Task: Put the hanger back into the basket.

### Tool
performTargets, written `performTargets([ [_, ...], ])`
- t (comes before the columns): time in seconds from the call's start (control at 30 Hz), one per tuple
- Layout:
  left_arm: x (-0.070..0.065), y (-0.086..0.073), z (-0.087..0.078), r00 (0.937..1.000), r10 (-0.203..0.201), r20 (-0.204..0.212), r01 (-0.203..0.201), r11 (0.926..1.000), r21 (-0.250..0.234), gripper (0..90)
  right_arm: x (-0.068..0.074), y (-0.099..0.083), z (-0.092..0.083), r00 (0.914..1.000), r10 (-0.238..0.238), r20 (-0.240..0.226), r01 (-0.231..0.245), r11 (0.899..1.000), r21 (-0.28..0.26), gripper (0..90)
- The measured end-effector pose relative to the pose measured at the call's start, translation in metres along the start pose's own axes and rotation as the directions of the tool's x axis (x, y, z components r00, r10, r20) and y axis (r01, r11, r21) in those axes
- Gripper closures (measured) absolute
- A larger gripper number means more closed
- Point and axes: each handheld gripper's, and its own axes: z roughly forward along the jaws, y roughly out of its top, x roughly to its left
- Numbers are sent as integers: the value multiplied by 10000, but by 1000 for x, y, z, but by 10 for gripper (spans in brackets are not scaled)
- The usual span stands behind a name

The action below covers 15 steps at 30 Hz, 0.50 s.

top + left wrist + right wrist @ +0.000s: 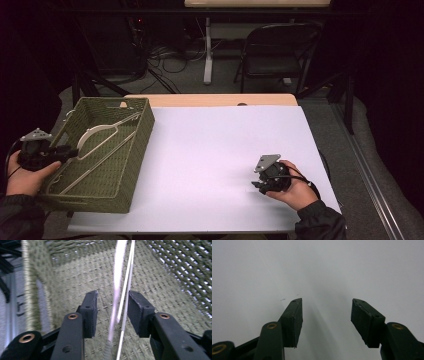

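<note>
A green woven basket (136, 145) stands on the left part of the white table (220, 150), with a white clothes hanger (102, 132) lying inside it. My left gripper (70, 151) reaches over the basket's left rim. In the left gripper view its jaws (112, 312) stand apart, and the blurred hanger (119, 270) and its thin rod run through the gap without touching either pad. The basket's woven floor (75, 282) lies behind them. My right gripper (260, 186) rests low over the table at the right, open (326, 320) with nothing between its fingers.
A wooden table edge (210, 100) shows behind the white sheet. Beyond it stand a dark folding chair (275, 50), a white table leg (207, 50) and loose cables on the floor. The room around is dark.
</note>
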Motion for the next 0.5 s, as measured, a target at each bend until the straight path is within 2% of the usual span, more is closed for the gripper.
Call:
performTargets([
  [0.03,1,0,-2,9999,-116,-80,116,9999,-19,588,-1,1,-2,10000,-51,-48,52,9993,380,428],
  [0.07,2,0,-4,9996,-249,-121,249,9997,-21,588,-2,4,-7,9996,-226,-148,241,9934,1125,429],
  [0.1,3,0,-6,9993,-306,-232,305,9995,-38,585,-2,3,-5,9998,-189,-107,197,9967,791,428],
  [0.13,4,0,-9,9988,-313,-367,310,9995,-89,584,0,0,-1,10000,-21,10,21,9999,120,429],
  [0.27,4,-1,-17,9984,-502,-273,489,9978,-449,554,-1,1,-2,9999,-110,-9,110,9996,261,428],
  [0.33,2,-1,-21,9984,-542,-147,532,9966,-636,534,0,1,-2,10000,-17,7,17,10000,91,427],
  [0.5,-8,-3,-29,9981,-549,266,571,9941,-918,478,0,0,-5,10000,53,-2,-53,9999,102,418],
])
